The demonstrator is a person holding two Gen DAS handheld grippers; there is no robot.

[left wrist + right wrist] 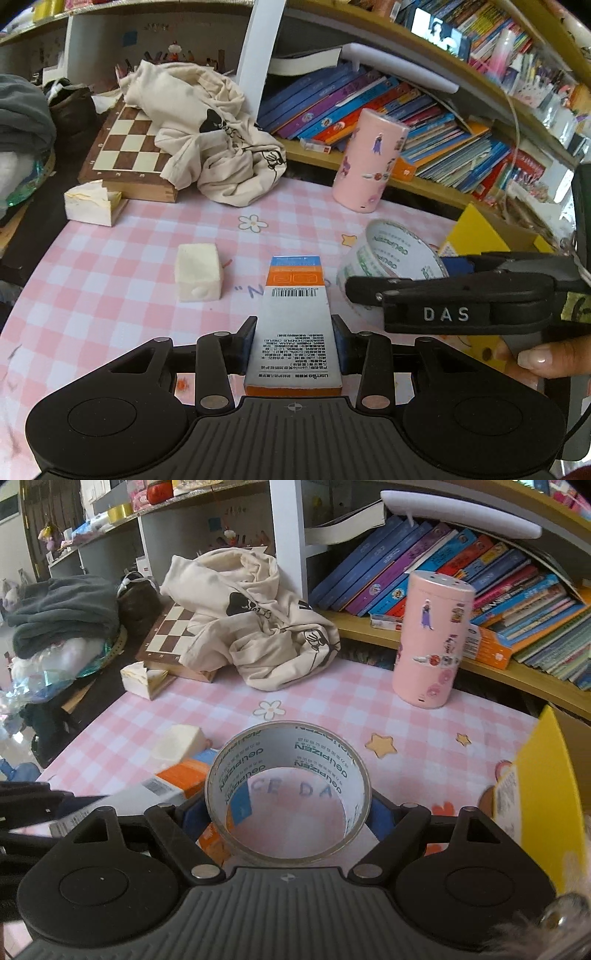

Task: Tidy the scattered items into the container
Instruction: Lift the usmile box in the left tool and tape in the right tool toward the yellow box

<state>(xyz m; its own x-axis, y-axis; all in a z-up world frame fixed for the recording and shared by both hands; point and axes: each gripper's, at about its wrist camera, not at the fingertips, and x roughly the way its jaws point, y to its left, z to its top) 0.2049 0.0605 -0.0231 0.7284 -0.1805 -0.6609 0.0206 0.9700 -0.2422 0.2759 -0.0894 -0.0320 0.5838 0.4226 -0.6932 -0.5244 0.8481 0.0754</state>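
My left gripper (294, 334) is shut on a long grey, orange and blue box (294, 317), held above the pink checked tablecloth. The box also shows in the right wrist view (166, 786) at the left. My right gripper (288, 808) is shut on a clear tape roll (288, 790), held upright between the blue pads. The roll shows in the left wrist view (388, 258), with the right gripper (373, 286) beside it at the right. A white foam block (198, 273) lies on the cloth, also seen from the right wrist (179, 744). A yellow cardboard box (543, 812) stands open at the right.
A pink cylinder with stickers (369, 160) stands at the back of the table (110, 280). A cream cloth bag (207, 136) lies over a chessboard (125, 147). A small white box (92, 203) sits at the back left. Bookshelves (406, 122) run behind.
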